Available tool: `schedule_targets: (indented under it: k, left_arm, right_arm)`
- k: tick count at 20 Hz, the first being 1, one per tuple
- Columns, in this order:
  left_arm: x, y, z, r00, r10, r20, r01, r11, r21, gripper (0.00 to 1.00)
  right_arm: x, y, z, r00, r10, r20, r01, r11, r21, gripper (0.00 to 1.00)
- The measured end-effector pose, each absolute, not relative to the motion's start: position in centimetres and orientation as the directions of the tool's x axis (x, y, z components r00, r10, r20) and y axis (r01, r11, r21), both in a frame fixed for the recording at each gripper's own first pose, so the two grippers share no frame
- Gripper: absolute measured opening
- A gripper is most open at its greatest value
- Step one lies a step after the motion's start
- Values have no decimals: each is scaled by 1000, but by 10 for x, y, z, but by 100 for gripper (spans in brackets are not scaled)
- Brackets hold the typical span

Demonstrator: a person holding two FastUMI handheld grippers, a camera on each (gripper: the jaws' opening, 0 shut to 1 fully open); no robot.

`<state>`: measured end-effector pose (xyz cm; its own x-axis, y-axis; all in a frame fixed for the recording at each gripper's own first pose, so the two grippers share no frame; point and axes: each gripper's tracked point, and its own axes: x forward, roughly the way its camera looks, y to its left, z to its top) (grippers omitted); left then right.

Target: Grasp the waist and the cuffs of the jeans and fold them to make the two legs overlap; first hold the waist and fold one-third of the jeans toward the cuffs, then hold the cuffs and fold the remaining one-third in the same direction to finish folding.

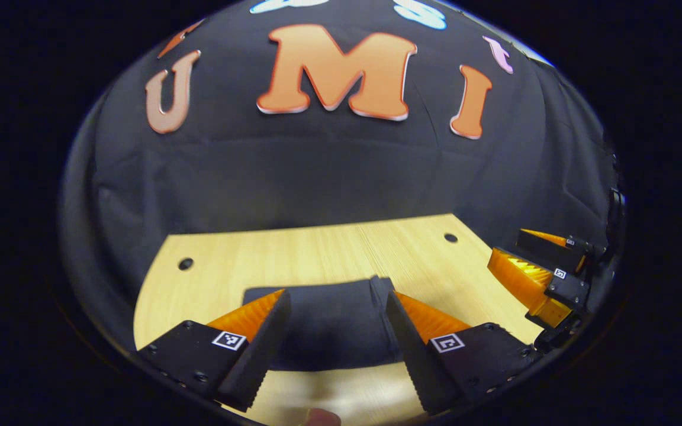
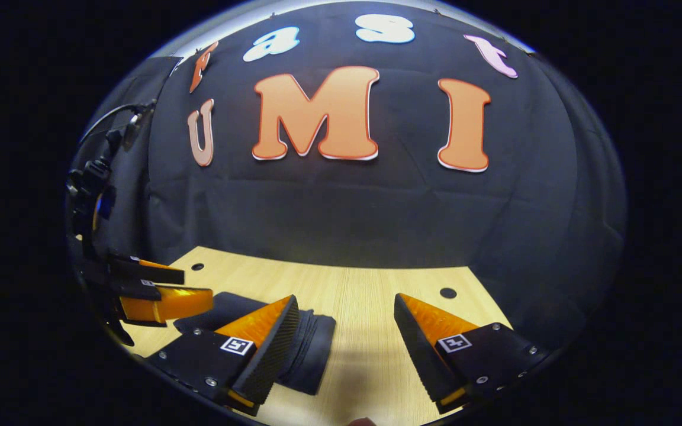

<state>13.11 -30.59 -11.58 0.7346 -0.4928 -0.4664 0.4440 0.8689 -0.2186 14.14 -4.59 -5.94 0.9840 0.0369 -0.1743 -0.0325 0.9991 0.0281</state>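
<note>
The jeans (image 1: 329, 322) are dark, a plain charcoal-navy without visible pattern. The table (image 1: 317, 248) is pale yellow wood with a fine straight grain, marked by small dark round holes (image 1: 185, 264). The wall cloth (image 2: 347, 207) is plain black, with faint creases.

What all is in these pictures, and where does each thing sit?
jeans: one, dark, folded into a compact bundle on the table, seen between the left tool's fingers in the left gripper view.
table: one, light wood, under the jeans, running back to the wall.
holes: two in each view, dark, round, near the table's far corners.
wall: one, black cloth, behind the table.
left tool: one, open, hovering above the jeans, not gripping them.
right tool: one, open, above bare table beside the jeans' end.
fingertip: one, at the bottom edge of the left gripper view.
</note>
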Motion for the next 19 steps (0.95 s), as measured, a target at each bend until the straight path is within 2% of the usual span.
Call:
schedule_targets:
  k: [5, 8, 12, 14, 15, 19]
  left_arm:
    - [130, -295, -90, 885, -392, -251, 359, 918, -167, 97]
    - [127, -287, -90, 925, -353, -143, 323, 926, -198, 97]
    - [126, -289, -91, 958, -288, -10, 284, 949, -139, 97]
    - [123, -290, -88, 960, -280, 25, 281, 951, -127, 100]
    - [122, -291, -89, 959, -281, 25, 282, 951, -126, 96]
    - [122, -287, -84, 955, -292, 50, 296, 949, -105, 99]
  right_arm:
    - [129, -25, -32, 993, 40, -112, -34, 998, 55, 98]
    - [116, -16, -17, 997, 20, -72, -15, 997, 72, 97]
    - [94, 5, 10, 1000, 23, 8, -23, 999, 45, 97]
    - [82, 15, 12, 999, 28, 17, -29, 999, 39, 96]
    - [76, 21, 12, 999, 35, 18, -35, 999, 38, 96]
    - [61, 34, 19, 998, 37, 54, -39, 999, 20, 96]
